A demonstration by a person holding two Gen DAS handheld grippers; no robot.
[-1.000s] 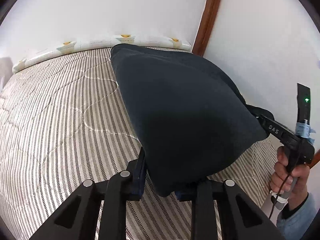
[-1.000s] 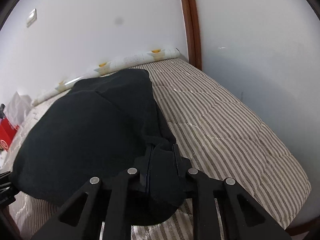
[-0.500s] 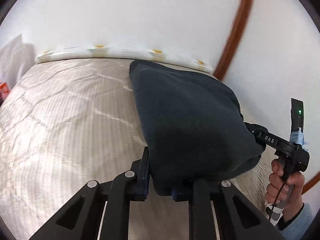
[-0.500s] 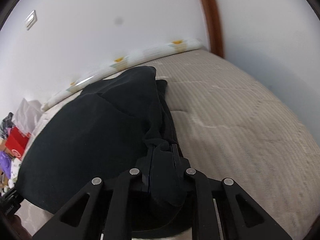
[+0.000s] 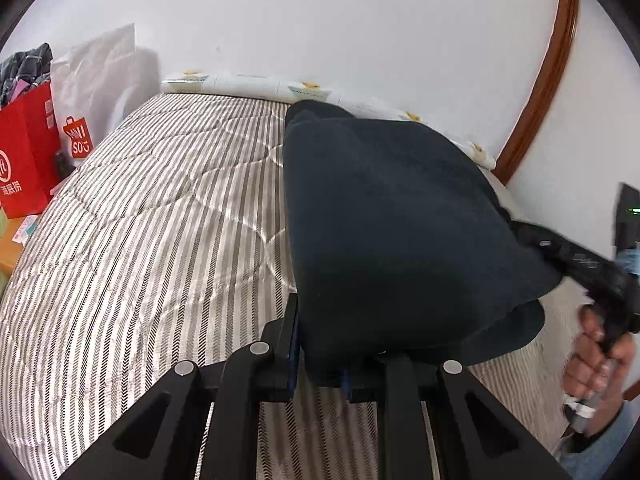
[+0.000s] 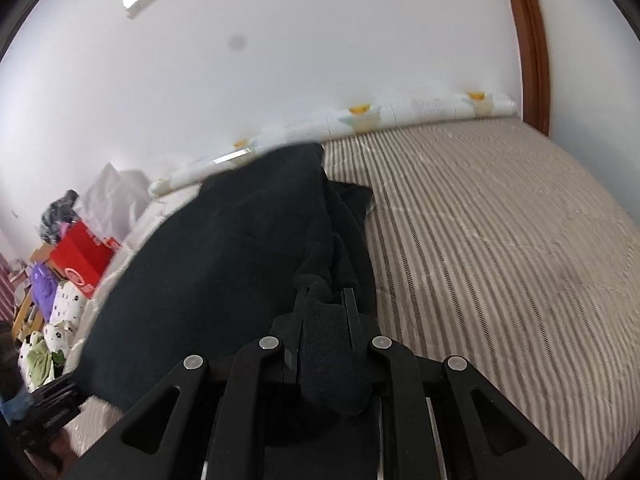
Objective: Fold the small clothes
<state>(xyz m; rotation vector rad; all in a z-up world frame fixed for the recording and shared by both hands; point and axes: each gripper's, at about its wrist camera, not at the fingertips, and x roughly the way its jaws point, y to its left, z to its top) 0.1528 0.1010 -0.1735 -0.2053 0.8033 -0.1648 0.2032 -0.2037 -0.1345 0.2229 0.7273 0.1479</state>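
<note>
A dark navy garment [image 5: 392, 220] hangs stretched between my two grippers above the striped mattress [image 5: 152, 248]. My left gripper [image 5: 320, 356] is shut on its near left corner. My right gripper [image 6: 324, 308] is shut on a bunched corner of the same garment [image 6: 224, 272]. In the left wrist view the right gripper [image 5: 576, 260] shows at the right edge, held by a hand [image 5: 596, 360]. The garment's far end rests near the rolled white quilt [image 5: 248, 84] by the wall.
A red shopping bag [image 5: 24, 160] and a white Miniso bag [image 5: 96, 92] stand left of the bed. A pile of clothes and bags [image 6: 60, 280] lies there in the right wrist view. White walls and a brown door frame [image 5: 540, 92] border the bed.
Both grippers have swung left with the garment still held. The bags beside the bed have come into view. The garment stays stretched between them.
</note>
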